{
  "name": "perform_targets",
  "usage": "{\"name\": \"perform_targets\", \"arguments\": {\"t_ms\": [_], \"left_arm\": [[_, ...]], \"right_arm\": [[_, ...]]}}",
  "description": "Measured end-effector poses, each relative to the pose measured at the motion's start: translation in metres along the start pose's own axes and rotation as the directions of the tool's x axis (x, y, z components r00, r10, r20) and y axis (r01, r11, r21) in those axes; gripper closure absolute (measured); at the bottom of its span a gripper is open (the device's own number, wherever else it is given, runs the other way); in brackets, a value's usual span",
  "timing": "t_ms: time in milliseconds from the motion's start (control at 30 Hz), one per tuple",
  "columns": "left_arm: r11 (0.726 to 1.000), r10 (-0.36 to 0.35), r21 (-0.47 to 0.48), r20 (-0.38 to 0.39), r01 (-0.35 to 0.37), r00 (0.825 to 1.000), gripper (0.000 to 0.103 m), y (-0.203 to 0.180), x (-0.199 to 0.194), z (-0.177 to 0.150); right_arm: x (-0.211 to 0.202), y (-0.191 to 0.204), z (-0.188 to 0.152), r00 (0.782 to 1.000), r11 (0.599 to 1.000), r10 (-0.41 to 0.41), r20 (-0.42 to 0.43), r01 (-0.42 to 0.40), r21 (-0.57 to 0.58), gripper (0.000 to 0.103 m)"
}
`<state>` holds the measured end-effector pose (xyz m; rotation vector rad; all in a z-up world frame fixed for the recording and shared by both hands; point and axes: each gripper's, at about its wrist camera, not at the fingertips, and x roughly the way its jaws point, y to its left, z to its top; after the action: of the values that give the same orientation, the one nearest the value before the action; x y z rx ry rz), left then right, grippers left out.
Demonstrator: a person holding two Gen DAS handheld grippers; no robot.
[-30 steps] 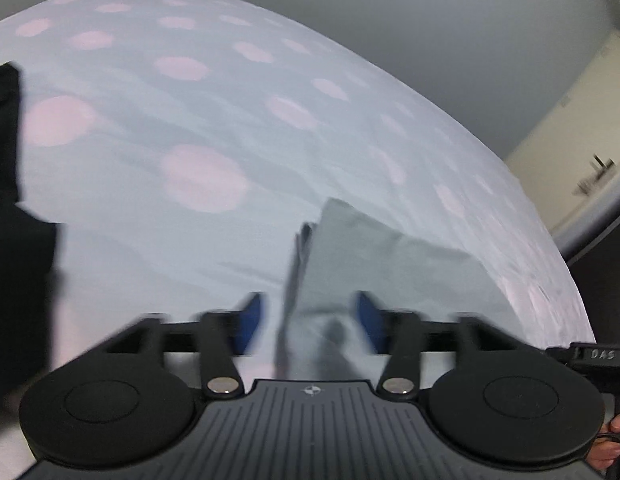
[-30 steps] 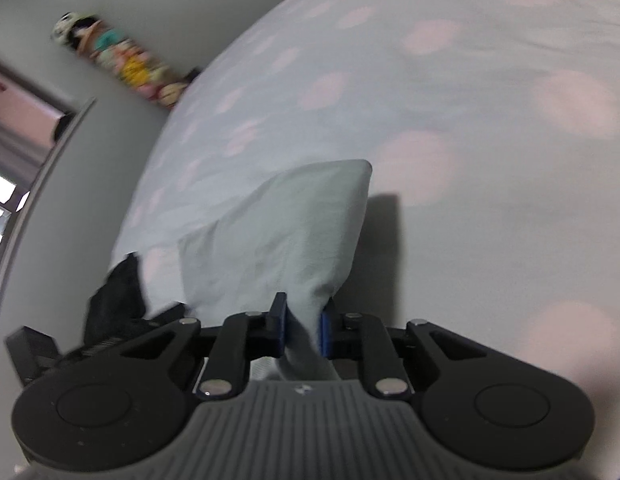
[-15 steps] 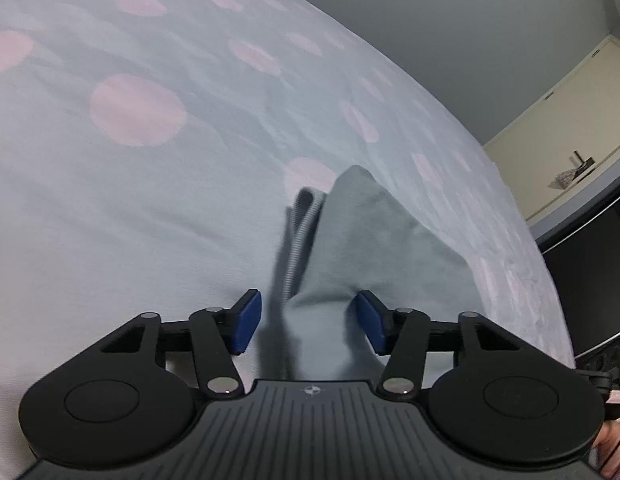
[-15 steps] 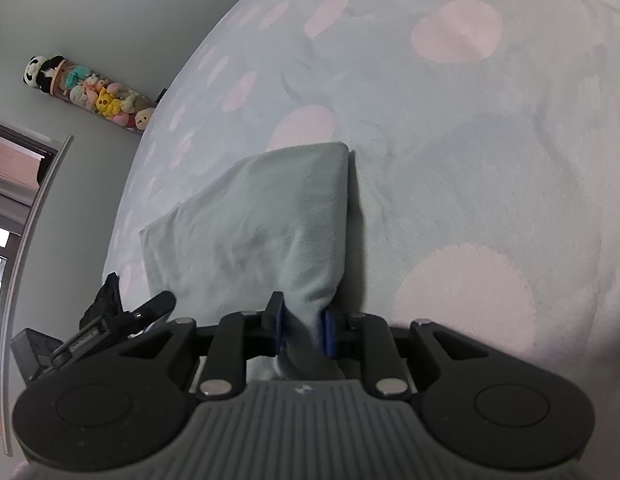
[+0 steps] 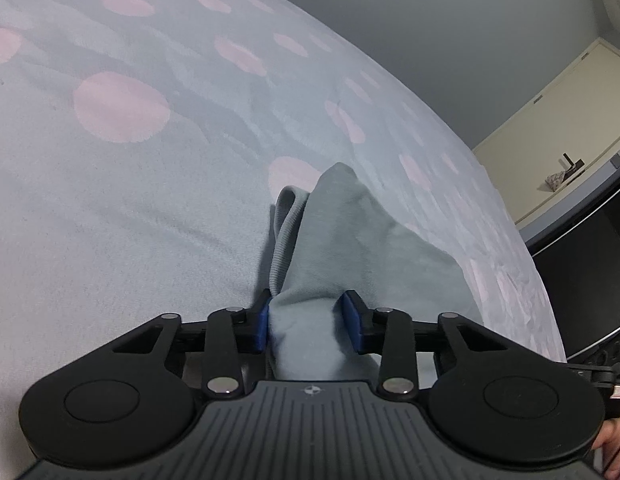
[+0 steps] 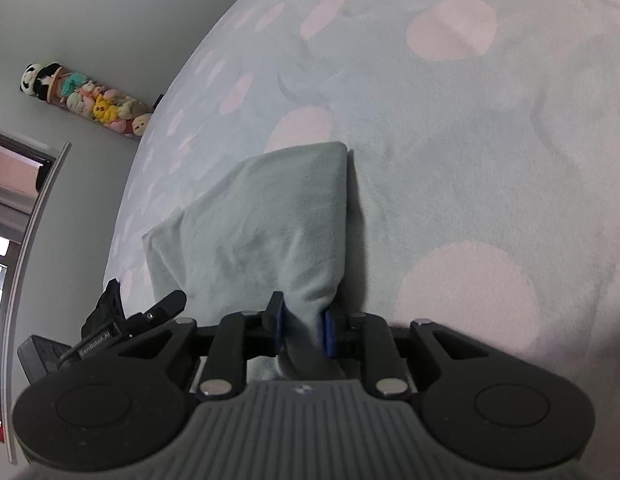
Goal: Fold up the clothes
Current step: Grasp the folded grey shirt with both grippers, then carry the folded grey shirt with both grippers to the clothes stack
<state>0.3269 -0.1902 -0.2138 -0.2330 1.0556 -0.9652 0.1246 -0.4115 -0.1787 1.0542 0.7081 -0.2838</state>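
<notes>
We hold both tongs low over the bed [image 5: 130, 208], pointing forward along the garment [image 5: 341, 240]; the left gripper [image 5: 308, 322] stands partly open, its blue pads touching a bunched edge between them; the right gripper [image 6: 302, 326] is nearly closed, pinching the cloth [image 6: 270, 216]; ahead of both, the garment lies folded on the dotted cover.
</notes>
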Motion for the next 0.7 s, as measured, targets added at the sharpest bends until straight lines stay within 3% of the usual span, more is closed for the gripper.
{"name": "perform_targets", "arguments": {"t_ms": [167,333,467,700], "left_arm": [[0.999,-0.037,-0.013,-0.034,0.037,0.999,0.08,-0.014,0.002,-0.01],[0.998,-0.062,0.003,-0.112,0.062,0.992,0.083,-0.043,0.011,-0.025],[0.995,-0.076,0.05,-0.154,0.085,0.985,0.084,-0.07,0.016,-0.033],[0.986,-0.123,0.096,-0.11,0.133,0.986,0.084,-0.121,0.006,-0.031]], "right_arm": [[-0.025,0.012,0.003,1.0,0.999,-0.024,0.02,0.025,-0.032,0.084],[-0.063,-0.004,-0.003,0.995,0.994,-0.103,0.012,0.104,-0.028,0.085],[-0.097,-0.017,-0.014,0.993,0.994,-0.111,0.045,0.111,0.013,0.085],[-0.159,-0.023,-0.027,0.988,0.996,-0.091,0.123,0.09,0.01,0.085]]}}
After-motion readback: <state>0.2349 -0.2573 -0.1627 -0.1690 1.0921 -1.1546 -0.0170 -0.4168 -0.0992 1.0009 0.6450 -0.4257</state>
